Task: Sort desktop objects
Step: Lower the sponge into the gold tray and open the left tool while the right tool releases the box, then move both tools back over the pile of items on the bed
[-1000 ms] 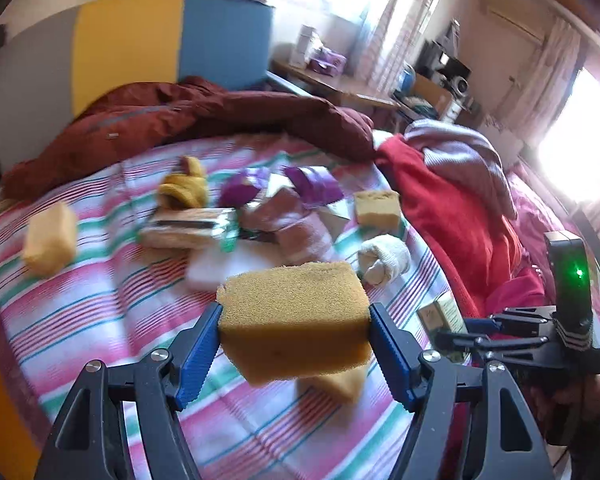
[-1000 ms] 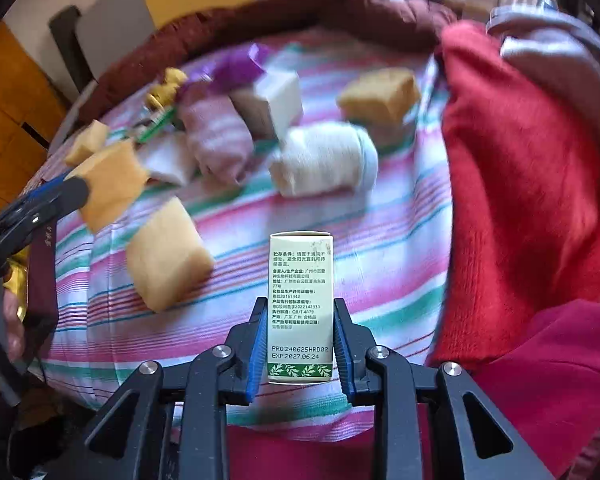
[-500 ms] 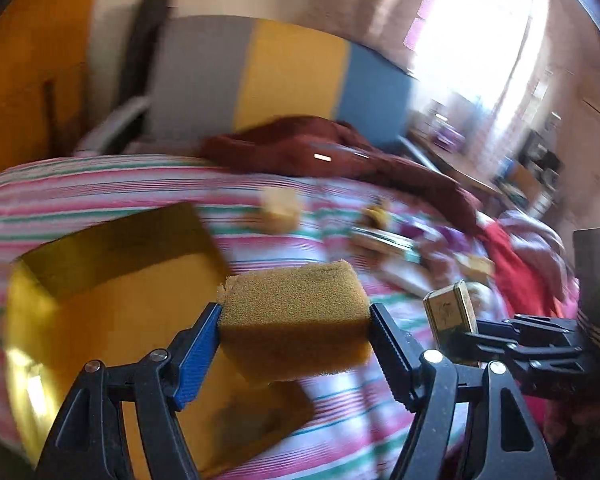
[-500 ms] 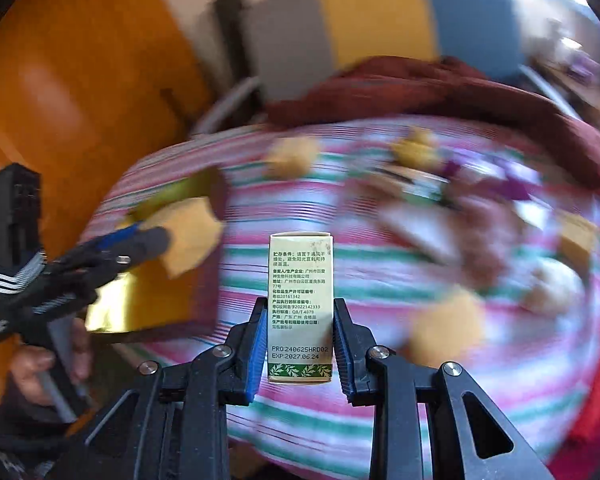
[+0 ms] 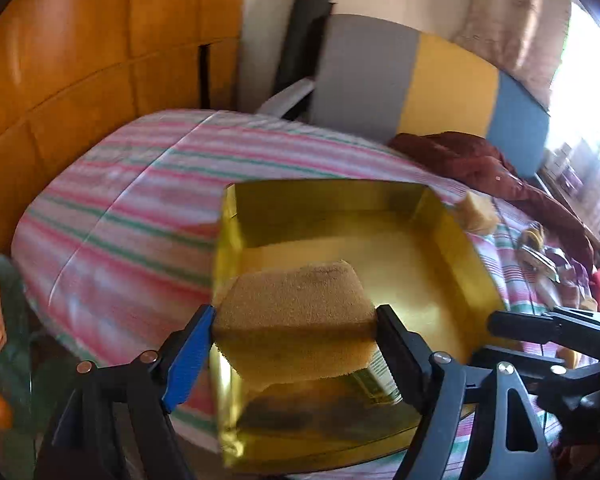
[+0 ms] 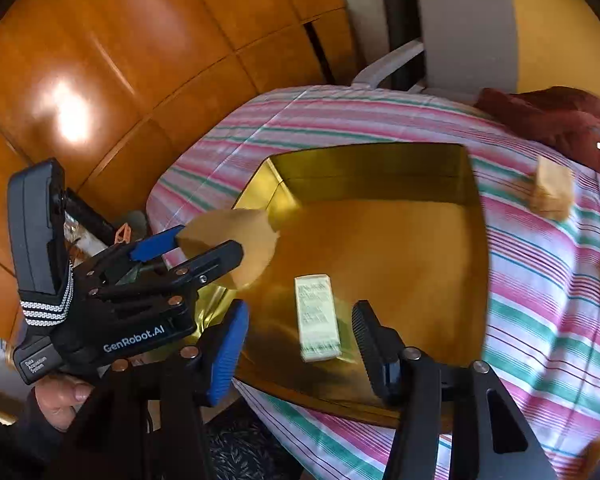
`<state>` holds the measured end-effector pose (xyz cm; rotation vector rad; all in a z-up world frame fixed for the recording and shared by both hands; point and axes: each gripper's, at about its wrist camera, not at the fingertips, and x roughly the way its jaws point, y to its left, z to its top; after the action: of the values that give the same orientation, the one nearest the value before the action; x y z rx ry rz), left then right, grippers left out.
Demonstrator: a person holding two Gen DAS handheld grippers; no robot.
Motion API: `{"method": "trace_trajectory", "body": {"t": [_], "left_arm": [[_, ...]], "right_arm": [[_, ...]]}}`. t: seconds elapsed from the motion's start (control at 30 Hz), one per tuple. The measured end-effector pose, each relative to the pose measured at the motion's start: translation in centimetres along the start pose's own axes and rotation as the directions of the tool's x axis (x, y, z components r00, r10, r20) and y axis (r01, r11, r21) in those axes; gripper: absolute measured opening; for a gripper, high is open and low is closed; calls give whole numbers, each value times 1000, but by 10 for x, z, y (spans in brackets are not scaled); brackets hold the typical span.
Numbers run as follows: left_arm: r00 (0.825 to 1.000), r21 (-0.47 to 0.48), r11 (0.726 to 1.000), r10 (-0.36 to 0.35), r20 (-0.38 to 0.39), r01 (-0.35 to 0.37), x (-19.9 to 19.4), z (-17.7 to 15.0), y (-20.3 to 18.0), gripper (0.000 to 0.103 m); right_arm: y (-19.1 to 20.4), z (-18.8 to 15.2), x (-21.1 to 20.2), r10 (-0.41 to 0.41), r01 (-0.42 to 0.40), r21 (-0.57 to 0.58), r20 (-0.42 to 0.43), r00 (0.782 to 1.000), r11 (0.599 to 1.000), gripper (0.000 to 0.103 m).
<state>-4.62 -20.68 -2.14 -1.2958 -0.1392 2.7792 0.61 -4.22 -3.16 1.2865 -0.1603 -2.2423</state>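
A shiny gold tray (image 5: 324,188) (image 6: 372,152) lies on the striped bed sheet. My left gripper (image 5: 296,316) (image 6: 208,244) hovers over the tray's near left corner. Its jaws are opening, and the yellow sponge (image 5: 292,304) (image 6: 236,240) still sits between the pads, touching both. My right gripper (image 6: 300,312) (image 5: 496,340) is above the tray's near side with its jaws opening. The small green-and-white box (image 6: 318,320) (image 5: 380,376) lies flat on the tray floor between the fingers, clear of both pads.
Another yellow sponge (image 5: 476,216) (image 6: 552,192) rests on the sheet beyond the tray's right wall. A dark red blanket (image 5: 480,160) lies behind, and a blurred pile of objects (image 5: 540,248) at far right. A wooden wardrobe (image 6: 100,80) stands left. A hand (image 6: 60,400) holds the left gripper.
Both grippers swung left from the pile of objects to above the gold tray. The right gripper opened and let go of the box, which now lies in the tray.
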Motion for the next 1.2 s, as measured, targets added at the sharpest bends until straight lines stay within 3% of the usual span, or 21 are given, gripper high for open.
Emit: {"method": "trace_trajectory", "body": {"t": [0.1,0.17,0.23,0.3,0.4,0.47,0.67,0.97,1.1,1.2], "left_arm": [[1000,7,1000,11,-1,-11,2,-7,4,82],[1000,39,999,9,-3,-8,1,-14,2,83],[1000,59,998,6,-6,-6,5,-17,-3,86],[1000,69,998,12,-12,-11,6,-21,-5,88],[1000,69,998,12,-20,-10,7,-23,-8,91],[1000,66,998,7,-13,-6,3,-26,-6,95],[1000,14,1000,-1,10,1,-6,-24,1,95],[998,9,1000,5,70,-6,-25,-15,-4,93],[998,52,998,25,51,-28,-20,-16,-15,84],[1000,62,998,16,2,-16,-11,-18,-20,69]], "right_arm": [[5,-3,-3,-59,60,-29,32,998,998,84],[11,-9,-12,-163,172,-74,109,981,982,100],[19,-15,-23,-254,278,-108,191,948,955,103],[23,-18,-30,-299,331,-116,227,927,937,103],[21,-21,-29,-409,436,-64,247,879,898,103],[17,-22,-29,-446,470,-50,240,862,882,103],[4,-25,-26,-419,428,7,215,882,904,103],[-17,-40,-33,-457,453,75,228,860,889,103],[-32,-48,-39,-455,435,133,207,866,890,103],[-45,-55,-47,-474,444,180,201,857,878,103]]}}
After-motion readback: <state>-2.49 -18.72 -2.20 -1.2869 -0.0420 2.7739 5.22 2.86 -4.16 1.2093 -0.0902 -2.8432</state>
